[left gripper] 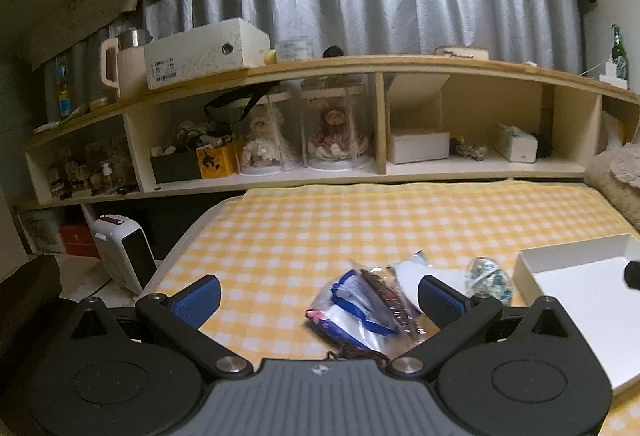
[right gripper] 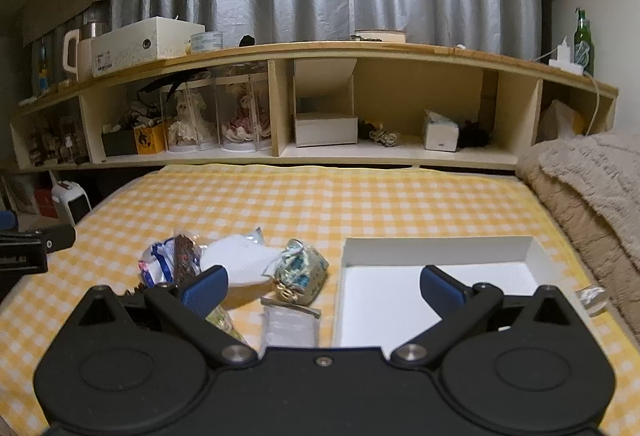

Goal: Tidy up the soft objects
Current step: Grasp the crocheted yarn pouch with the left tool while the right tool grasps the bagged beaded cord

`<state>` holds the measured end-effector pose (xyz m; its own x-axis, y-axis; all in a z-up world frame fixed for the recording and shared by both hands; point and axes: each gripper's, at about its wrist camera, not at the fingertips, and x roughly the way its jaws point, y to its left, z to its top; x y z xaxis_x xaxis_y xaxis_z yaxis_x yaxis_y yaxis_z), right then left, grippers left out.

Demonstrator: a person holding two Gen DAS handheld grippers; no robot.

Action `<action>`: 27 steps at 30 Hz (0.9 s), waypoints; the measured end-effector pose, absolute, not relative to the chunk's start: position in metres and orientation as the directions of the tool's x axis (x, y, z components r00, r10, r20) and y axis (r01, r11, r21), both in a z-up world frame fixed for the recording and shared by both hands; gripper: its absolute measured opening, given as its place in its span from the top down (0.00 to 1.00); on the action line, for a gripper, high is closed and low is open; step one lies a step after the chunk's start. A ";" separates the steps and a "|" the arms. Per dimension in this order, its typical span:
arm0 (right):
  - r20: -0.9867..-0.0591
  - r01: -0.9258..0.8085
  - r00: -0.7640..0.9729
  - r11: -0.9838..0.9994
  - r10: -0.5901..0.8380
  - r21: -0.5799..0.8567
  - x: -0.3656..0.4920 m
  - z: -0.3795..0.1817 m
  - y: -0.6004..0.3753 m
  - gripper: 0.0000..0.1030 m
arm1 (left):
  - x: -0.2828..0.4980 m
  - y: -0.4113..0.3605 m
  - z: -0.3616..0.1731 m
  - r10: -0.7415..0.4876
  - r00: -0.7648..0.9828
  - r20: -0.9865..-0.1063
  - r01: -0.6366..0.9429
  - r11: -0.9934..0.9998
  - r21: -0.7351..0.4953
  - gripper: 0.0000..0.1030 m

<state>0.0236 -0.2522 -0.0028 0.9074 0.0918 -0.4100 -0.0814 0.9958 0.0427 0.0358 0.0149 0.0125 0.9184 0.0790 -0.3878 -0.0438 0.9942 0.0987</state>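
Note:
A pile of soft packets lies on the yellow checked bedspread (left gripper: 304, 236): a blue-trimmed clear pouch (left gripper: 352, 310), a white soft packet (right gripper: 240, 258) and a blue-green patterned pouch (right gripper: 302, 270). A shallow white box (right gripper: 436, 252) sits to their right, with nothing inside it. My left gripper (left gripper: 320, 296) is open, low over the bedspread, with the clear pouch lying between its fingers but not clamped. My right gripper (right gripper: 324, 286) is open too, straddling the patterned pouch and the box's left wall. A clear flat packet (right gripper: 288, 324) lies just under it.
A long wooden shelf unit (right gripper: 320, 50) with dolls in clear cases, boxes and tissue packs runs behind the bed. A beige fluffy blanket (right gripper: 588, 176) is heaped at the right. A small white heater (left gripper: 126, 252) stands on the floor at the left.

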 end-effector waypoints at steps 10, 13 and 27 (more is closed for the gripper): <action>-0.405 -0.119 0.904 0.991 0.134 0.064 0.073 -0.011 -0.238 0.00 | 0.088 0.043 -0.003 0.053 0.853 -0.519 -0.024 0.998 0.062 0.00; -0.430 -0.184 0.882 0.981 0.192 0.062 0.089 -0.018 -0.231 0.00 | 0.100 0.045 -0.009 0.023 0.831 -0.556 0.014 0.998 0.062 0.00; -0.696 -0.502 0.624 0.865 0.355 -0.010 0.149 -0.087 -0.170 0.00 | 0.158 0.059 -0.070 -0.042 0.624 -0.780 0.062 0.998 -0.004 0.00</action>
<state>0.1495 -0.1701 -0.0874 0.6241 0.3546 -0.6962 -0.5025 0.8645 -0.0101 0.1577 0.0590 -0.0704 0.6242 -0.0416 -0.7801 0.0616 0.9981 -0.0040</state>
